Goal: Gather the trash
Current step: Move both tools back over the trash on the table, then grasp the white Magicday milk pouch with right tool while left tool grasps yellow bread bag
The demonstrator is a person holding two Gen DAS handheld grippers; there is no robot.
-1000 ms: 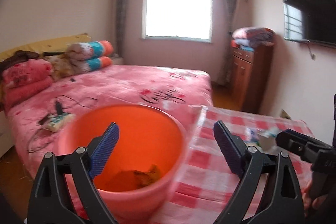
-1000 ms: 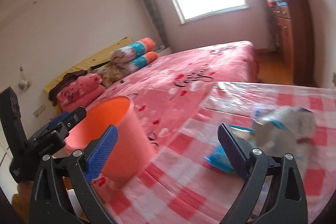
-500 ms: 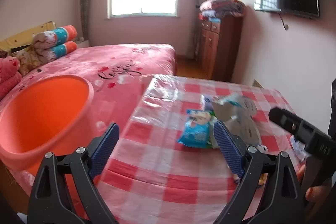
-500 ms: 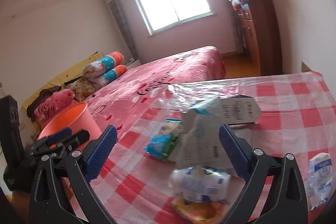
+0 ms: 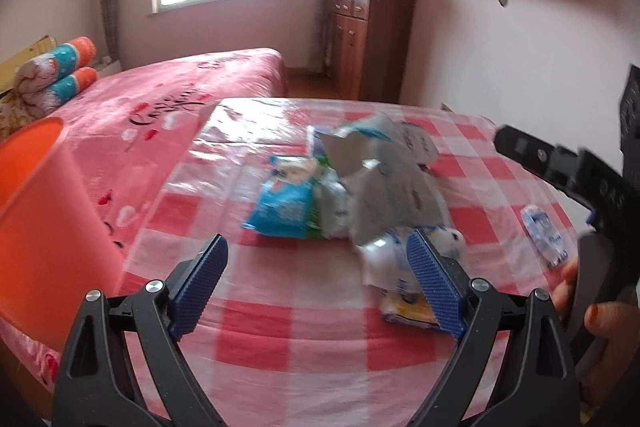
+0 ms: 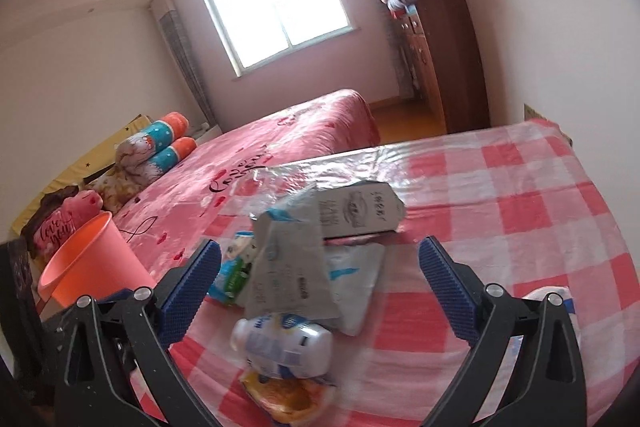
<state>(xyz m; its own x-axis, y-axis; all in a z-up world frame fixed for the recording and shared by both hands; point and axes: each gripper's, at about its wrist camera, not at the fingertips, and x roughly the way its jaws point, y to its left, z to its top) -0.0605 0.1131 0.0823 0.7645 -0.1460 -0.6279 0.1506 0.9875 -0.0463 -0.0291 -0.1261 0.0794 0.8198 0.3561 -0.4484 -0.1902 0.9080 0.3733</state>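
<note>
Trash is all bunched up in one heap near the middle of the checkered table (image 5: 280,339), so you're basically at the "pick your first piece" stage, nothing is gripped yet. In the pile you've got a blue snack wrapper (image 5: 286,205) on the side nearest the bin, a torn grey carton (image 6: 288,267) lying over the top of it, a longer grey box (image 6: 360,213) behind that, a small white bottle (image 6: 282,345) at the near edge and an orange-yellow packet (image 6: 286,393) touching the bottle, closest to you. There's also a stray white-and-blue sachet (image 5: 546,237) off on its own toward your right hand. Your left gripper (image 5: 316,287) has its jaws spread wide with only tablecloth between them, the pile sitting just off its right pad. Your right gripper (image 6: 320,291) is wide apart too, and the carton and bottle sit in the gap from the camera's angle, but the pads aren't pressing on anything. The orange bin (image 5: 44,227) is off the table's left edge, beside the pink bed (image 5: 180,95), so it's closer to your left hand. My guess for the next move: go for the bottle with the right one, since it's nearest and loose on the edge, drop lower and line the pads up on either side of its body before squeezing. It's round and looks like it could roll, and the carton leaning near it might get dragged along, so come in squarely. The view's a bit blurry, so I can't tell exactly how things overlap.
</note>
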